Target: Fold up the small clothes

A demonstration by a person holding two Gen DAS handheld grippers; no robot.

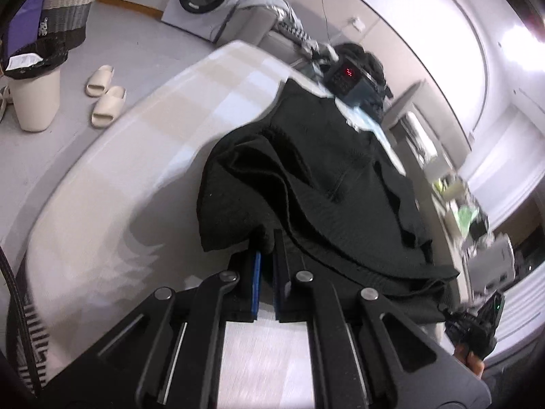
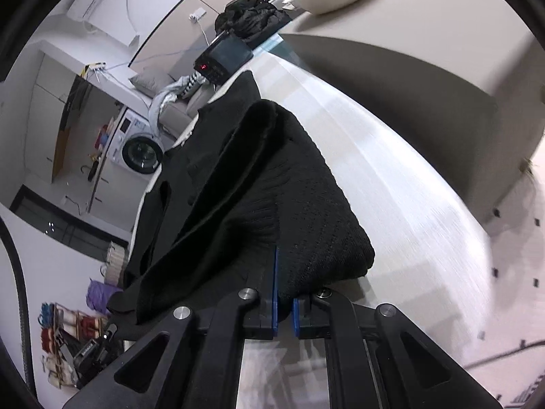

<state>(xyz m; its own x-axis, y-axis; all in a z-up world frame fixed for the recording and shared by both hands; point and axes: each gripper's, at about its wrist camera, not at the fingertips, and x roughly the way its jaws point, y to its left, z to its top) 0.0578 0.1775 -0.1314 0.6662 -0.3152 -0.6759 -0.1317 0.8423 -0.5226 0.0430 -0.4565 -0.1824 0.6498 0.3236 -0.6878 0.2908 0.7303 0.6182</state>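
Left wrist view: my left gripper (image 1: 266,238) is clamped on one near corner of the black sweater (image 1: 316,170). My right gripper (image 2: 284,266) pinches the other, so the near edge hangs lifted above the table (image 1: 112,170), probably for folding toward the far end, which lies flat.

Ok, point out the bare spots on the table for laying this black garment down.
Bare: the pale tabletop left of the black knitted garment, and the strip right of it. Crowded: the far end, by the black device with red display.
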